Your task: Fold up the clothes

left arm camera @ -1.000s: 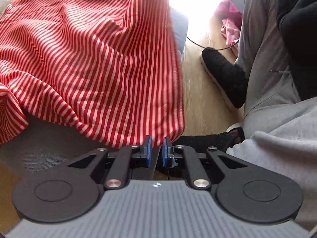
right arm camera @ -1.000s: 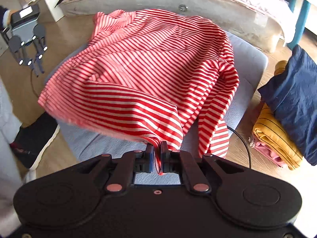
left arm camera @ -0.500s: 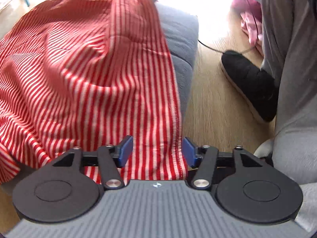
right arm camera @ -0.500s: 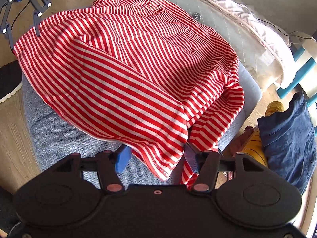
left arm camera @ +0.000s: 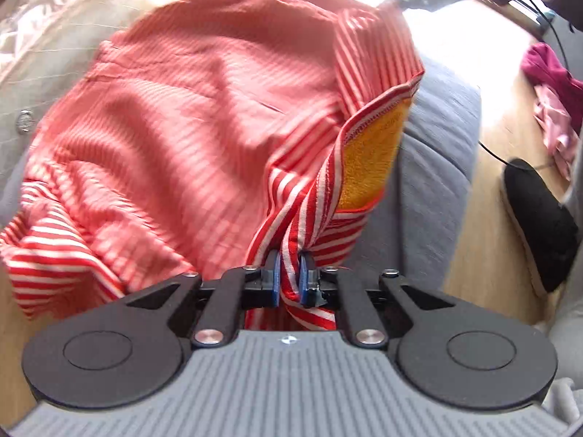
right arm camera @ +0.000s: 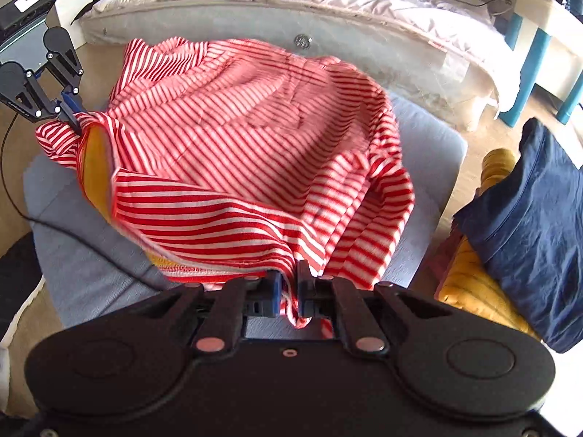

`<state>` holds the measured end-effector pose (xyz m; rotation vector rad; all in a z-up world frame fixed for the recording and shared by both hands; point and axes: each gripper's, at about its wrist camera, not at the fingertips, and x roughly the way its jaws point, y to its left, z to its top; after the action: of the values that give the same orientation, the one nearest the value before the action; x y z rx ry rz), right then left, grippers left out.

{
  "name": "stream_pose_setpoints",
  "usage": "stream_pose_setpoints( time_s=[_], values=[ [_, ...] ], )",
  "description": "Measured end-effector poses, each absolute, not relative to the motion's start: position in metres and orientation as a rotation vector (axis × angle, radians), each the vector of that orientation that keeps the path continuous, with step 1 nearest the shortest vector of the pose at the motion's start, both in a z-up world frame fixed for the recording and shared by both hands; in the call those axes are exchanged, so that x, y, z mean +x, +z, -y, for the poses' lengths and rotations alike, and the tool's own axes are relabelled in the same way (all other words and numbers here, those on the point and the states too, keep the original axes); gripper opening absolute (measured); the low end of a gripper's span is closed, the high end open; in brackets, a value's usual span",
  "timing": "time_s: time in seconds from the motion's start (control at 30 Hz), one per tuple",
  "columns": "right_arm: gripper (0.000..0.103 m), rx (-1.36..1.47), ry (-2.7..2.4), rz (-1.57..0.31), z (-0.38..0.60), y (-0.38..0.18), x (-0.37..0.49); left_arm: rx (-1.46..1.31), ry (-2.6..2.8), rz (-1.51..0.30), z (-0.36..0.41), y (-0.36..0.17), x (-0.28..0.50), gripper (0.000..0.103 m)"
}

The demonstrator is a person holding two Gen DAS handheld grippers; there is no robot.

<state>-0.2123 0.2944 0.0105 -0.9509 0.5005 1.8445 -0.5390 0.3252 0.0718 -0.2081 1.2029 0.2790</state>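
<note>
A red-and-white striped shirt [left arm camera: 189, 138] [right arm camera: 255, 138] lies bunched over a grey-blue cushion [left arm camera: 430, 167] [right arm camera: 73, 262]. My left gripper [left arm camera: 289, 276] is shut on a twisted hem corner of the shirt; it also shows in the right wrist view as the left gripper [right arm camera: 74, 111] at the far left, pinching that corner. My right gripper [right arm camera: 289, 291] is shut on the near hem edge. The lifted hem opens between them and shows an orange-yellow inside [left arm camera: 371, 160] [right arm camera: 96, 167].
A bed with pale quilt [right arm camera: 328, 3] runs behind the cushion. Folded navy [right arm camera: 528, 225] and yellow [right arm camera: 473, 284] clothes are stacked at right. Pink clothes [left arm camera: 550, 109], a black slipper [left arm camera: 539, 218] and a cable [right arm camera: 73, 233] lie on the wooden floor.
Both grippers were open over the hem half a second ago; now both have shut on the striped shirt and lifted its edge, opening the hem.
</note>
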Motion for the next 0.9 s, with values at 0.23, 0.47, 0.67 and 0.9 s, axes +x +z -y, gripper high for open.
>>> stream_pose_setpoints(
  time_s=[0.23, 0.47, 0.67, 0.9],
  values=[
    [0.018, -0.818, 1.812, -0.403, -0.341, 0.022, -0.203, -0.259, 0.496, -1.119, -0.402, 0.093, -0.559, 0.012],
    [0.044, -0.839, 1.934, -0.301, -0.308, 0.041, -0.208, -0.265, 0.554, -1.107, -0.428, 0.090, -0.567, 0.012],
    [0.052, -1.059, 1.955, -0.113, -0.302, 0.018, -0.230, -0.253, 0.540, -1.129, -0.431, 0.079, -0.569, 0.013],
    [0.052, -1.258, 2.152, 0.289, -0.315, 0.014, -0.242, -0.266, 0.502, -1.157, -0.437, 0.073, -0.567, 0.013]
  ],
)
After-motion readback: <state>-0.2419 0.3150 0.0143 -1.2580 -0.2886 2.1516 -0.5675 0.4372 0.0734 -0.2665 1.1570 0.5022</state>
